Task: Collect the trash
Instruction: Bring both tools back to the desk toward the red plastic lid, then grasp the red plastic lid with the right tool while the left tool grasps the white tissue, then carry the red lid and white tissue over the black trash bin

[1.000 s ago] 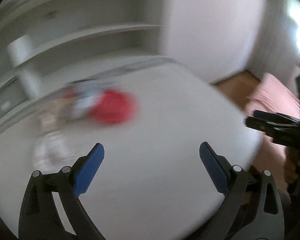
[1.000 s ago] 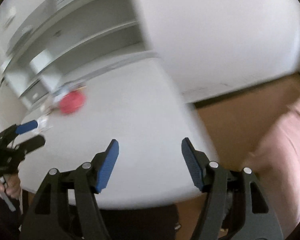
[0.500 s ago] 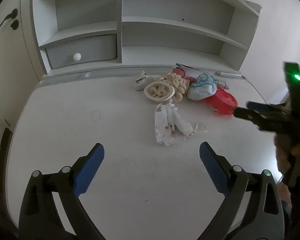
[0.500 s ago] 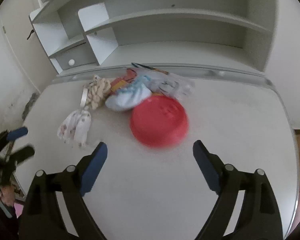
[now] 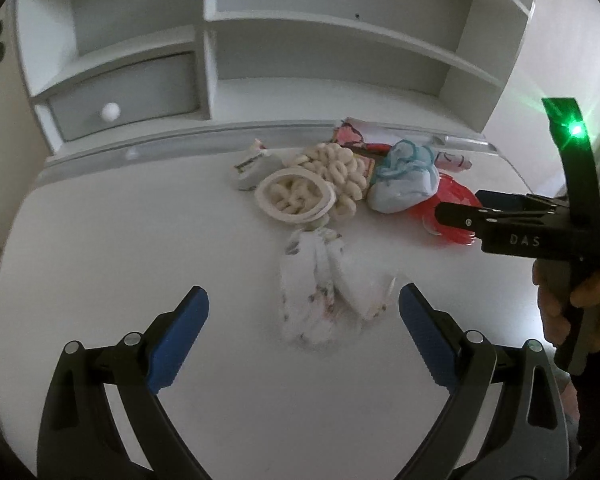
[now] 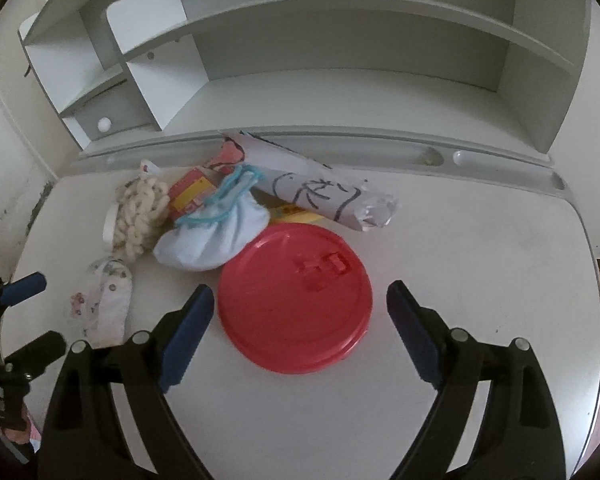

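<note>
Left tongs [image 5: 303, 320]: spread wide, nothing held — framed at lower centre around a floral cloth [image 5: 320, 292] on the bench [image 5: 140, 232].
Right tongs [image 6: 300, 316]: spread wide, nothing gripped; the red lid [image 6: 294, 300] is seen between the pads, lower centre.
Trash pile: clustered mid-frame — knotted rope [image 6: 140, 210], pale blue pouch [image 6: 212, 232], rolled paper [image 6: 320, 196].
Shelf unit [image 6: 340, 60]: seen across the top.

The right gripper [image 6: 300, 316] hangs over the white desk [image 6: 480, 260] with its 2 blue-padded fingers [image 6: 186, 328] spread wide on either side of a red lid [image 6: 294, 300]. Behind the lid lie a pale blue pouch [image 6: 212, 236], a rolled paper [image 6: 320, 196] and what looks like knotted cream rope [image 6: 140, 212].
</note>
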